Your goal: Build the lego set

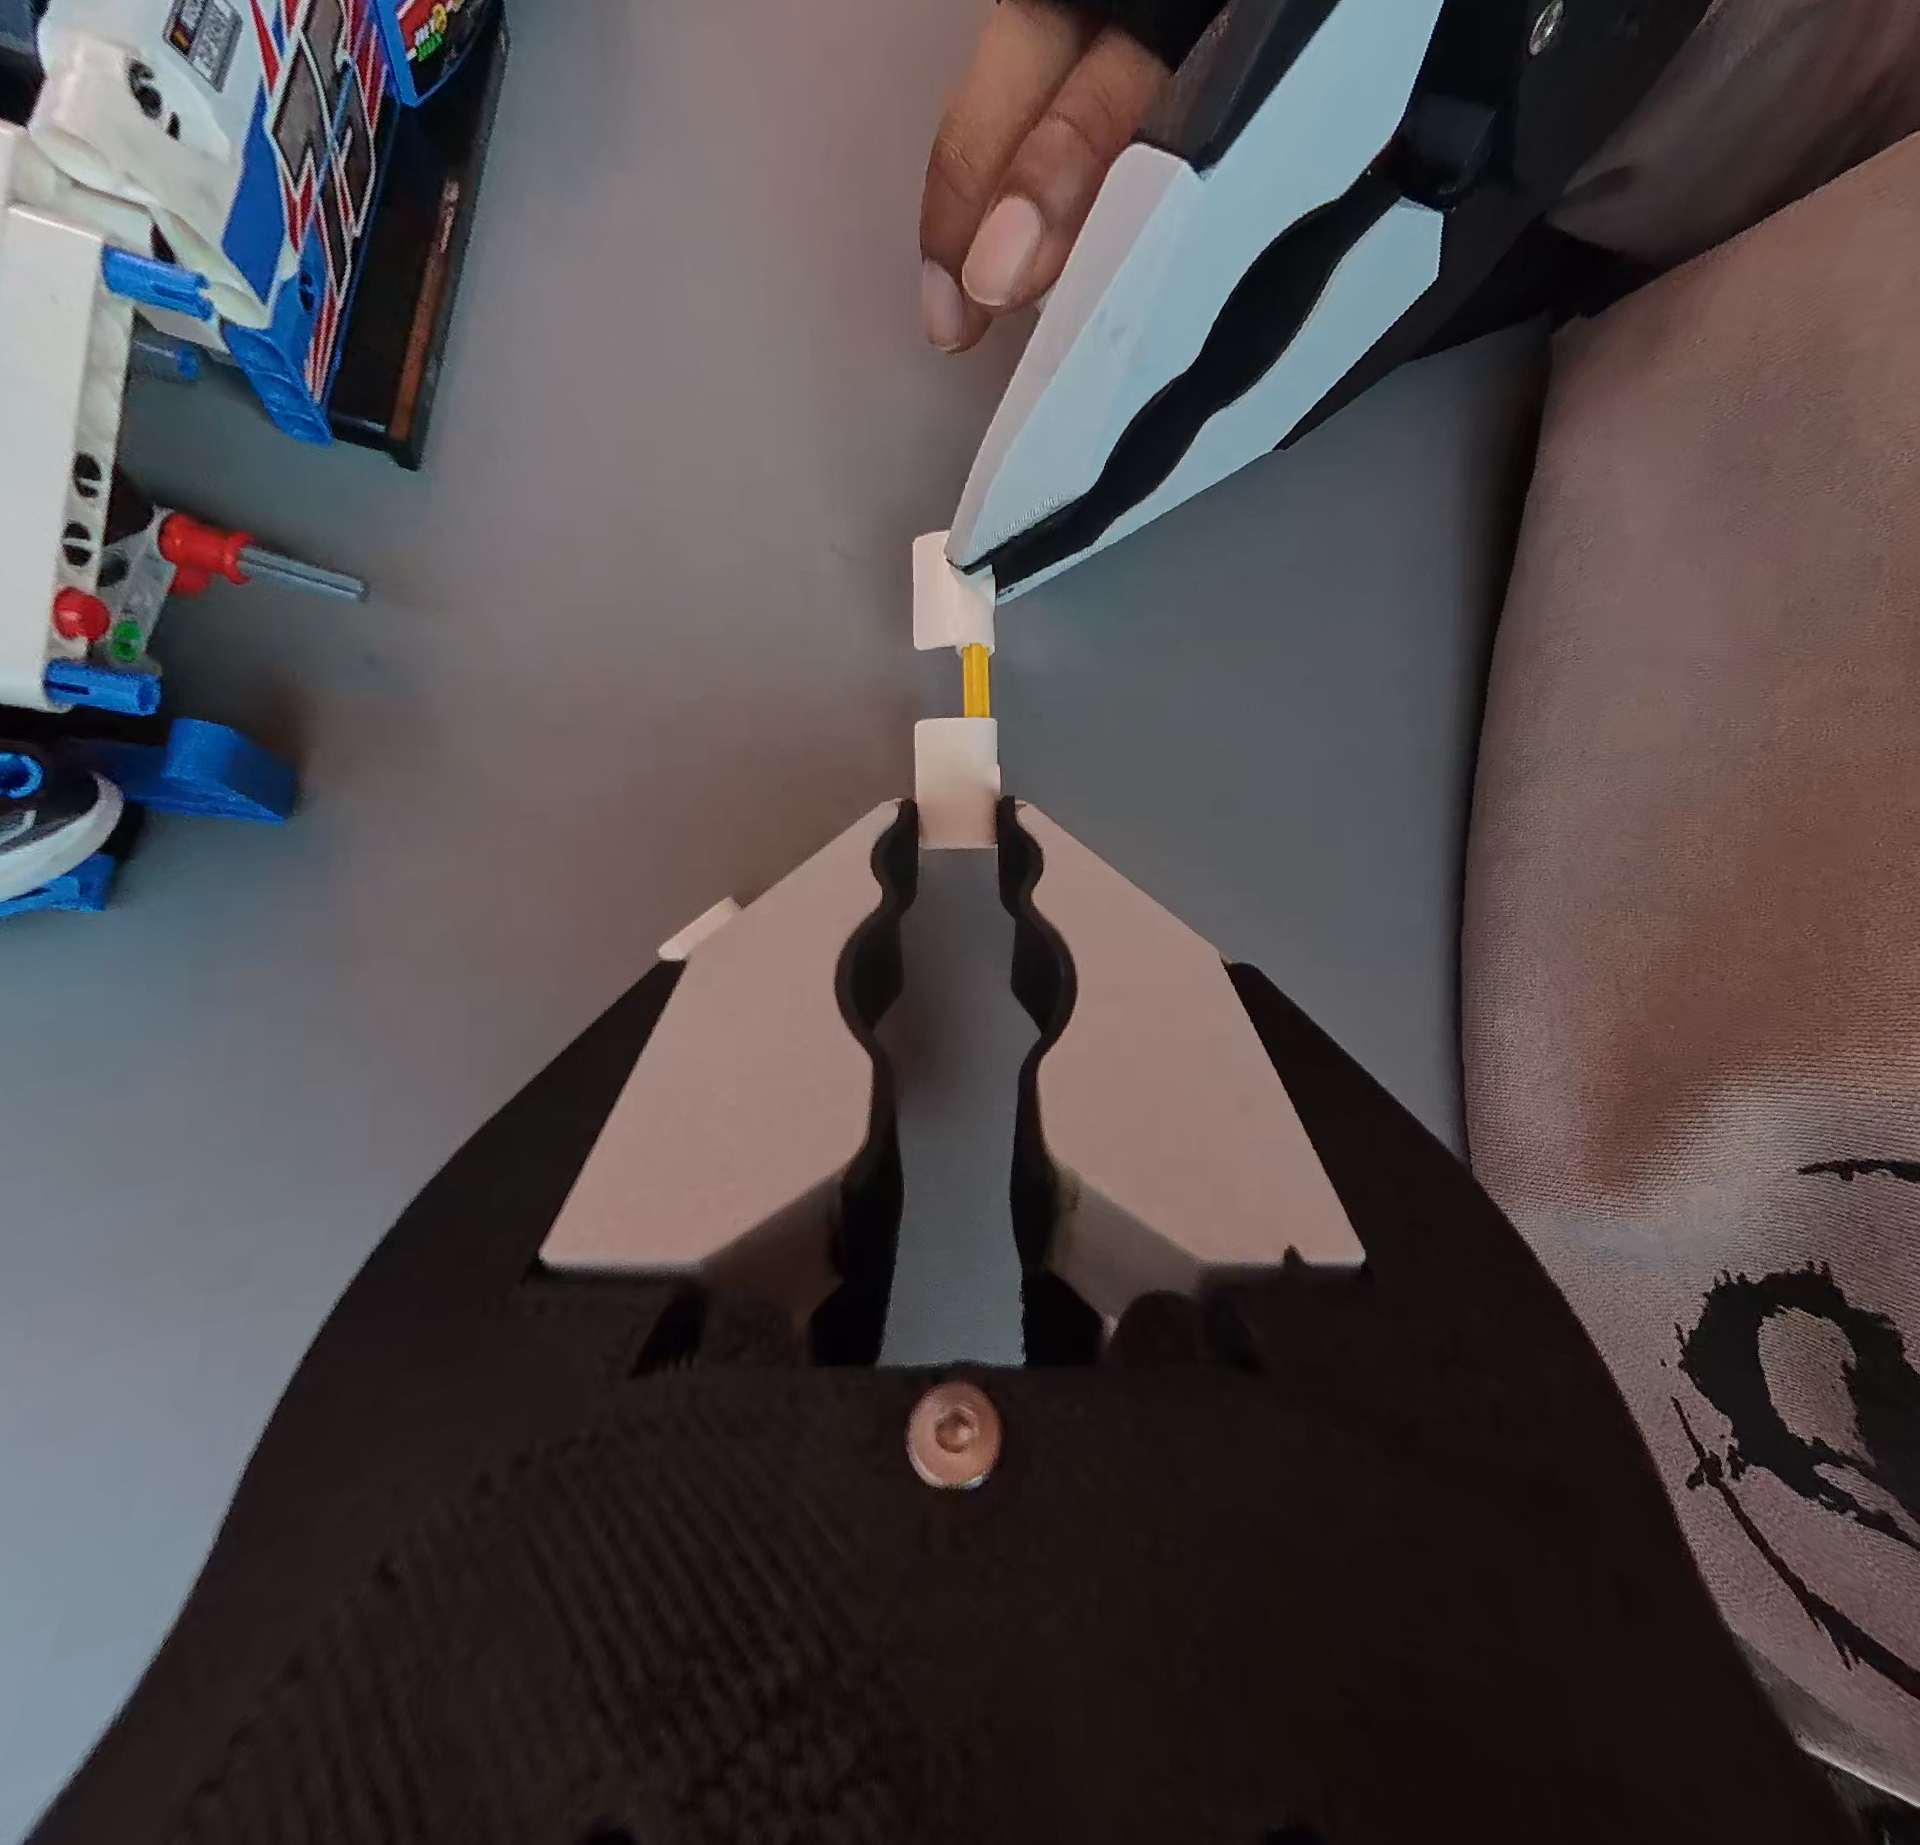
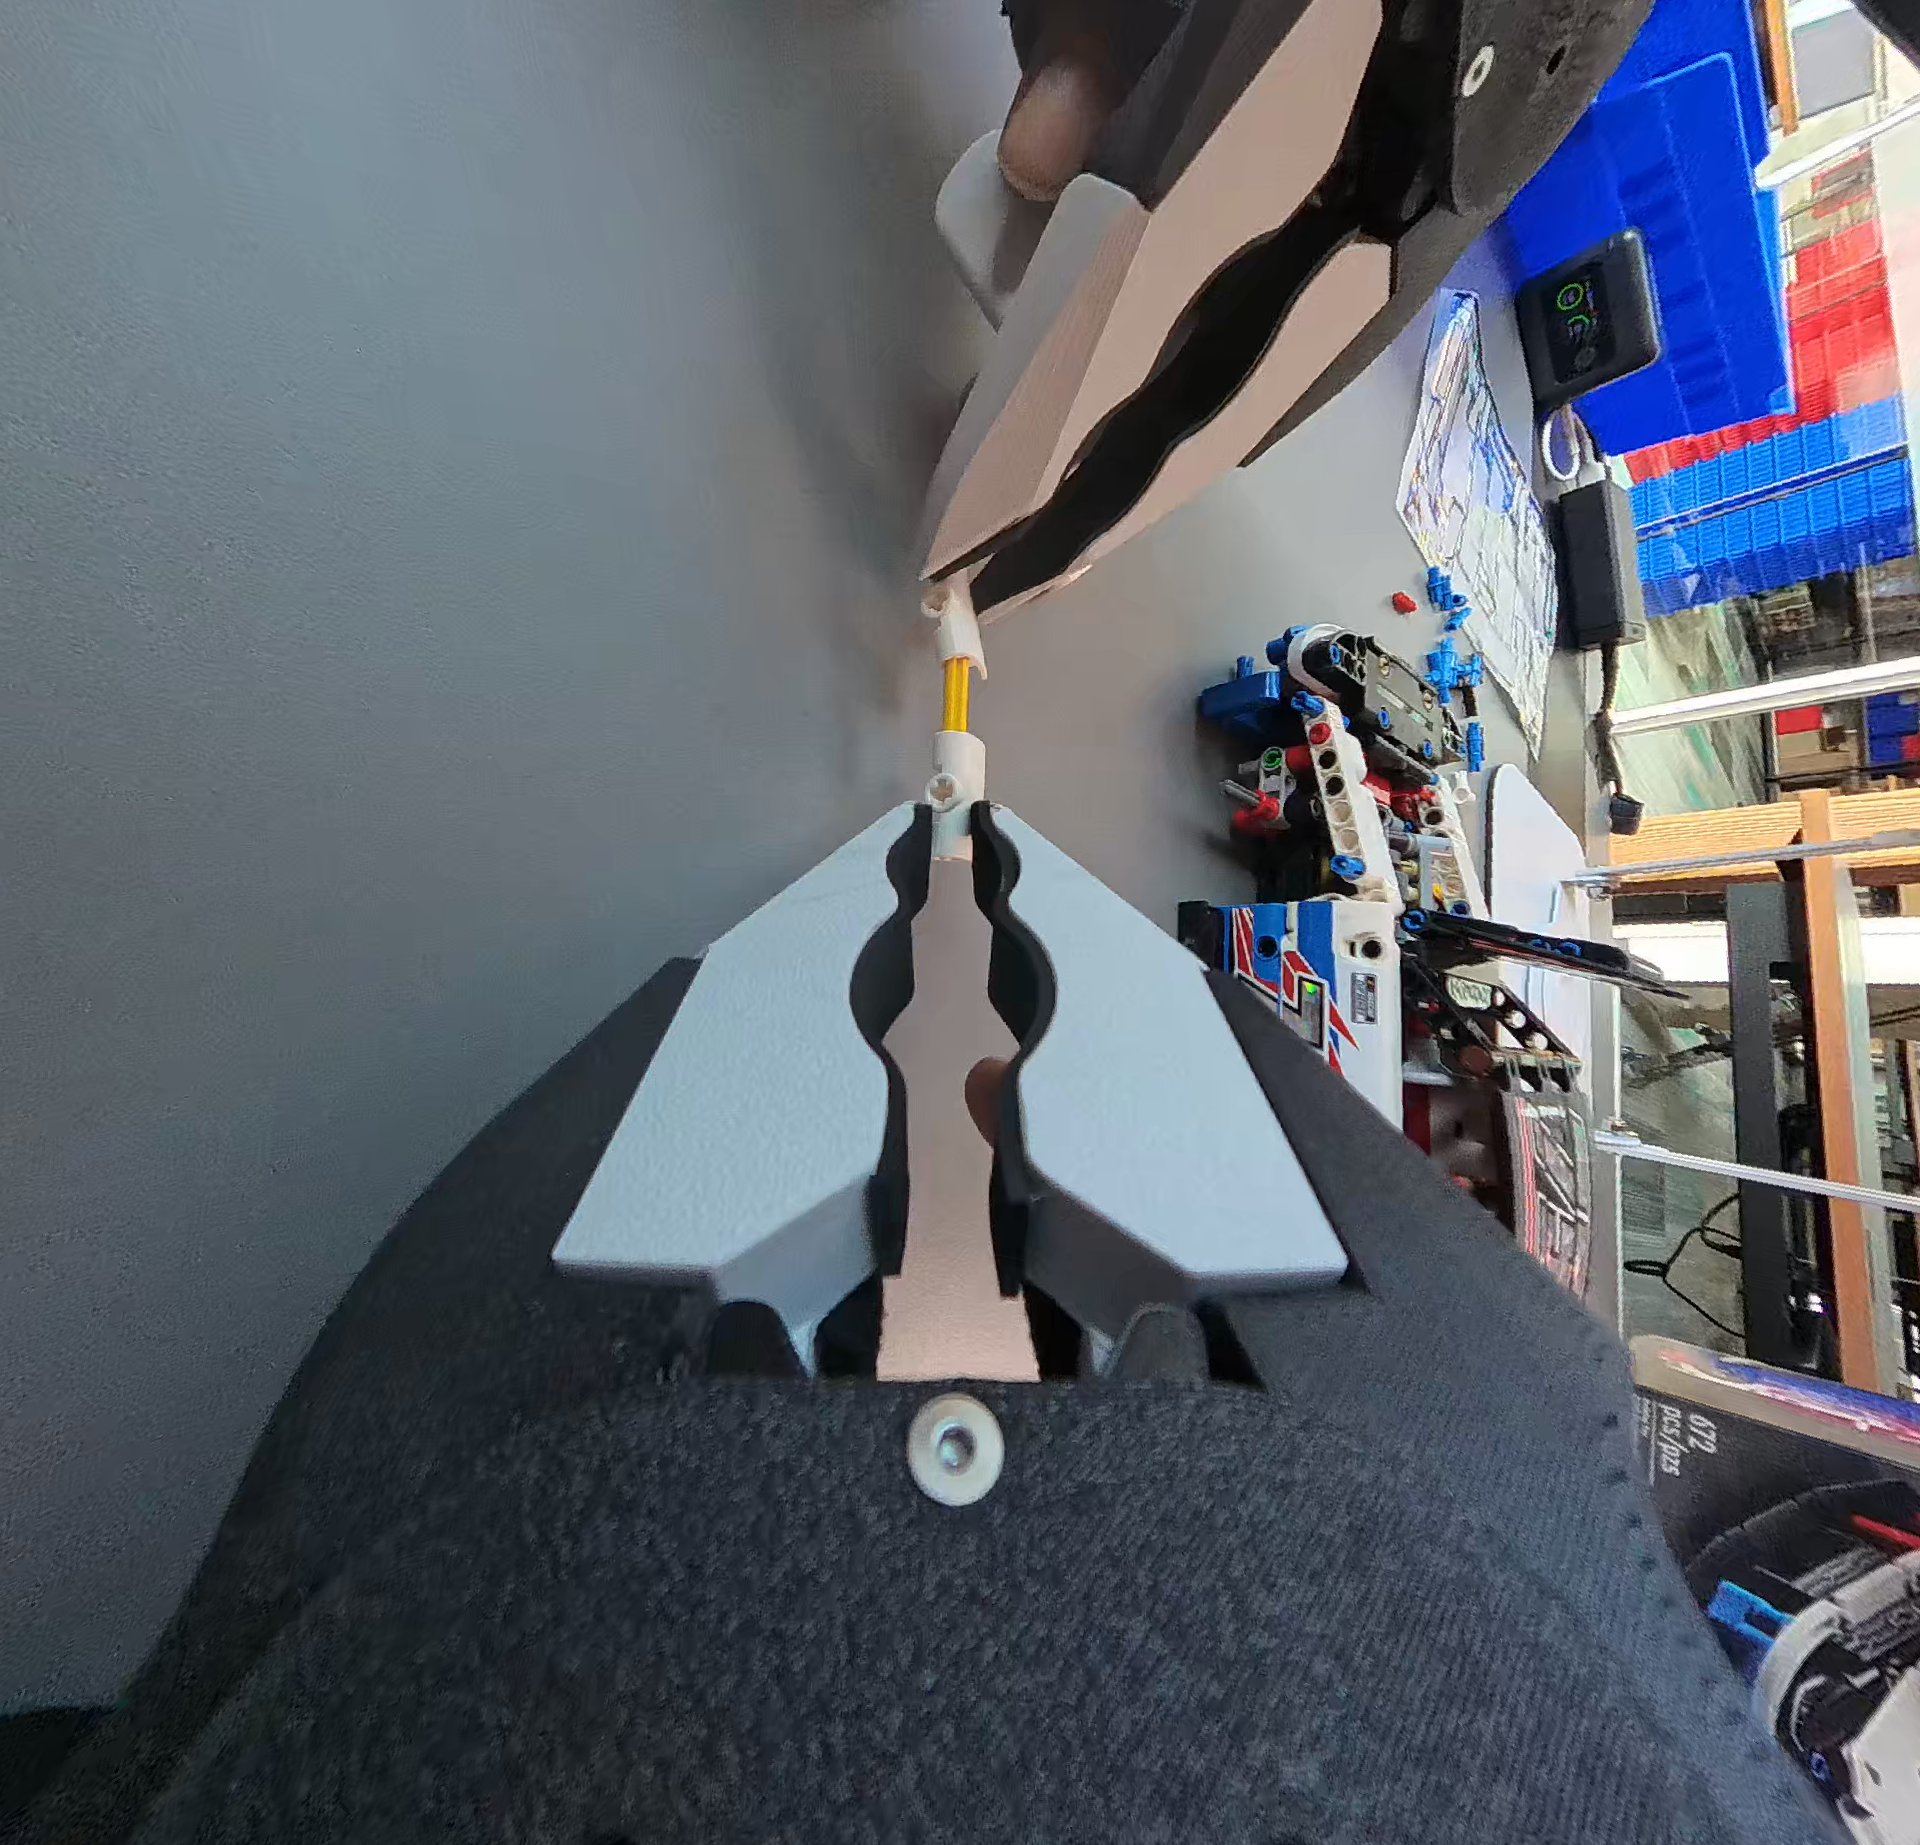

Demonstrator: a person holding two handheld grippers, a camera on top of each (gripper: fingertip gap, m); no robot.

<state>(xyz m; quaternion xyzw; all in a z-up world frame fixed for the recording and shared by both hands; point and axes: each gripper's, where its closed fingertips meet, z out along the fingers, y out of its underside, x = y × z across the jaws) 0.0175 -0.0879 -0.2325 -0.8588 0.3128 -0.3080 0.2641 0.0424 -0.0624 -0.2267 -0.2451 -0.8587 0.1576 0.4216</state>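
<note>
The left tongs reach forward above the grey tabletop, tips pinched on a white connector at the near end of a short yellow axle. Facing them, the right tongs slant down from above with a person's fingers alongside, clamping a second white connector at the axle's far end. Farther off, the partly built blue-and-white lego model sits on the tabletop.

Table: I see a plain grey top, matte, even light.
Storage: stacked blue & red bins behind the table.
Furniture: wood-topped bench w/ dark metal legs beyond the edge.
</note>
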